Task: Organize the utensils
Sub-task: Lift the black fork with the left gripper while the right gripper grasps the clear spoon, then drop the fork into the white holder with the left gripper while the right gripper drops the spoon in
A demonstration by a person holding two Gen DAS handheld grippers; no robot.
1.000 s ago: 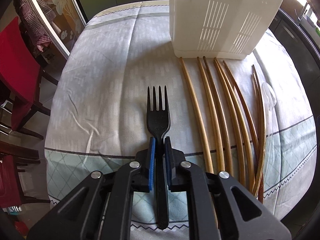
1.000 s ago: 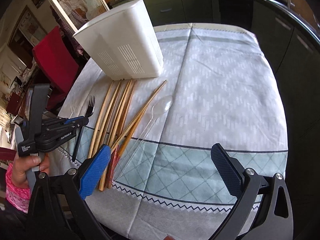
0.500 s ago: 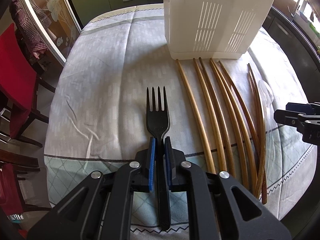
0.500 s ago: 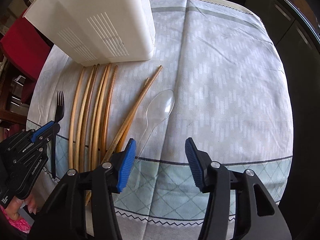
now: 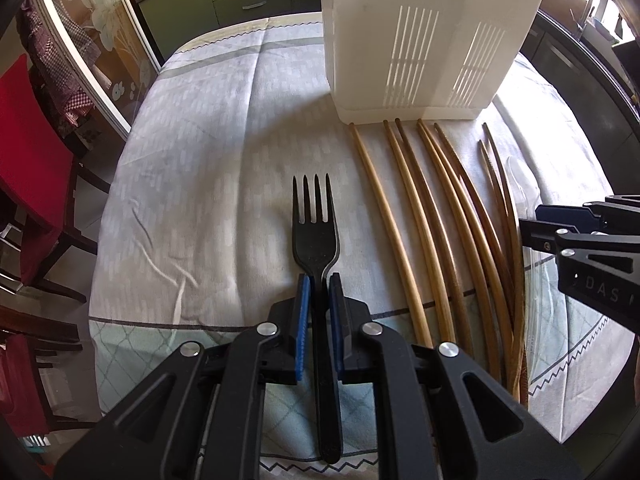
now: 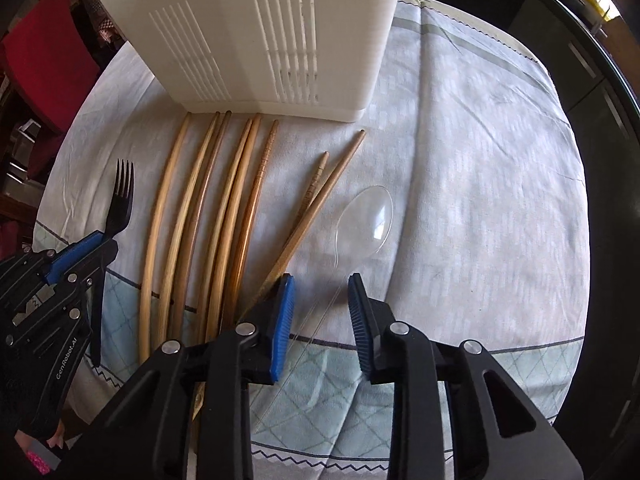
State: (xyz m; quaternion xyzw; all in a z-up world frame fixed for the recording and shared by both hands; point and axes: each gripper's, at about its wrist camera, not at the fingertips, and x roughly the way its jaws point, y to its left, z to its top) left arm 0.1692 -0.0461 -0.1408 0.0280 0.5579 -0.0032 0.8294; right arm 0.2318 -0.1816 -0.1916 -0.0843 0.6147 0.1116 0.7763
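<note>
My left claw [image 5: 319, 280] is clamped on the black fork's [image 5: 316, 236] handle, low on the counter [image 6: 480, 200] near its front edge. My right claw [image 6: 320, 284] has just been closing around the clear spoon's [image 6: 366, 220] handle, pads not yet touching. Next I'd pinch, lift, then drop both into the white caddy [image 6: 260, 32].

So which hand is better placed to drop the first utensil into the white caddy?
Left, probably. The left gripper is already shut on the black fork. The right gripper has just been closing around the clear spoon handle, with gaps at both pads. The white caddy stands just ahead.
</note>
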